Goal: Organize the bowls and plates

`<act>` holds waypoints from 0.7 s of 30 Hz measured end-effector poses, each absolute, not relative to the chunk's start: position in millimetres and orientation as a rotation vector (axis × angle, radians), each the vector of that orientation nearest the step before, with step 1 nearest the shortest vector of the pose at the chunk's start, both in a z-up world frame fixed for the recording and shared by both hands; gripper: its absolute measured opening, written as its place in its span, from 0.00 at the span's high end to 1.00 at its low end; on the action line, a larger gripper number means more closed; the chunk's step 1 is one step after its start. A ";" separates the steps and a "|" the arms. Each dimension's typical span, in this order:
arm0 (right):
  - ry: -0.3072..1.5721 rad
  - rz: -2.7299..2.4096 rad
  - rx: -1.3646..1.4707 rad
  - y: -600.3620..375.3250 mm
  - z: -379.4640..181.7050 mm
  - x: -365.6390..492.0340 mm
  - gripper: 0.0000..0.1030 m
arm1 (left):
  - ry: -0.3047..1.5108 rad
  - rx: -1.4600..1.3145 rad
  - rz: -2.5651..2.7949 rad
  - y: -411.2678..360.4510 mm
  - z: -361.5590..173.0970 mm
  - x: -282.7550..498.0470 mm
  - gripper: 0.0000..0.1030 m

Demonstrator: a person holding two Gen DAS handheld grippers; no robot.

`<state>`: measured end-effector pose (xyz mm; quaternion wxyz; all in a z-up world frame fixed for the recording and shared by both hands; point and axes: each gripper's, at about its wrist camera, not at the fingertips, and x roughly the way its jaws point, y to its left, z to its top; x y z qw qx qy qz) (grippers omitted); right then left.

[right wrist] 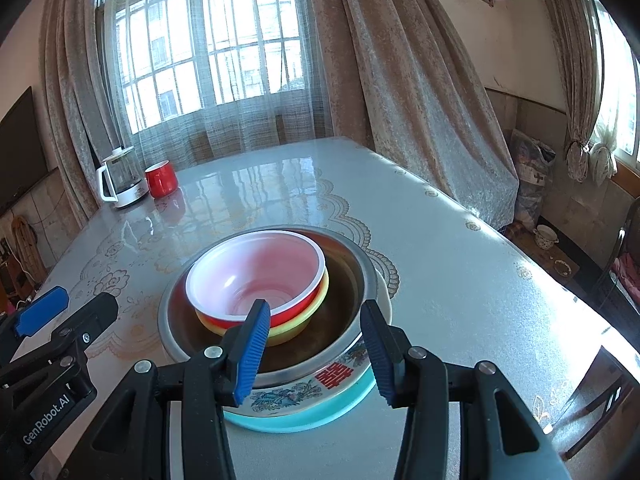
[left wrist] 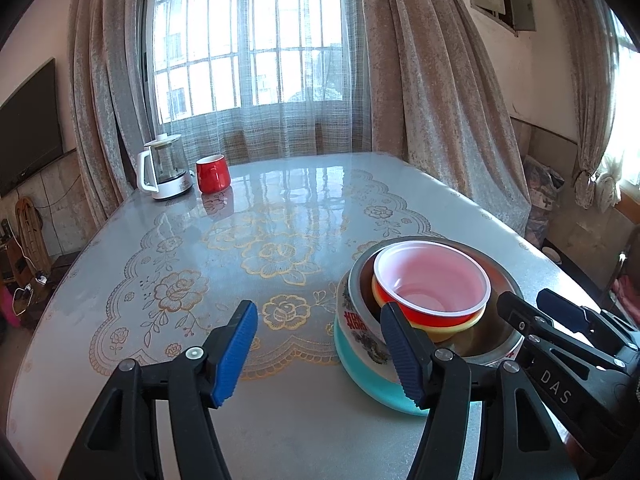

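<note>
A stack stands on the table: a teal plate [right wrist: 304, 420] at the bottom, a white enamel plate with a red character [right wrist: 336, 376], a steel bowl [right wrist: 352, 280], then a yellow bowl [right wrist: 296, 328] and a red bowl with white inside [right wrist: 256, 272]. The stack also shows in the left wrist view, with the red bowl [left wrist: 432, 280] on top. My left gripper [left wrist: 320, 352] is open and empty, just left of the stack. My right gripper [right wrist: 316, 352] is open and empty, over the stack's near rim; it shows in the left wrist view [left wrist: 560, 308].
A glass kettle [left wrist: 164, 172] and a red mug [left wrist: 212, 174] stand at the table's far left corner. The table [left wrist: 280, 216] has a floral cloth. Curtains and a window lie behind. Chairs and clutter sit right of the table [right wrist: 544, 236].
</note>
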<state>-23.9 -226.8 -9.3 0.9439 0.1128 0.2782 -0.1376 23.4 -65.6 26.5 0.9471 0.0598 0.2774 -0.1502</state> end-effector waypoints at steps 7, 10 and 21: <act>0.568 -0.270 0.224 -226.6 -8.9 -21.8 0.54 | 0.560 0.122 -0.299 -65.6 28.3 22.8 0.37; 0.566 -0.265 0.227 -227.1 -8.3 -21.8 0.54 | 0.560 0.122 -0.297 -65.5 28.7 22.3 0.37; 0.561 -0.257 0.223 -228.2 -7.7 -24.7 0.54 | 0.547 0.119 -0.293 -65.2 31.2 17.1 0.28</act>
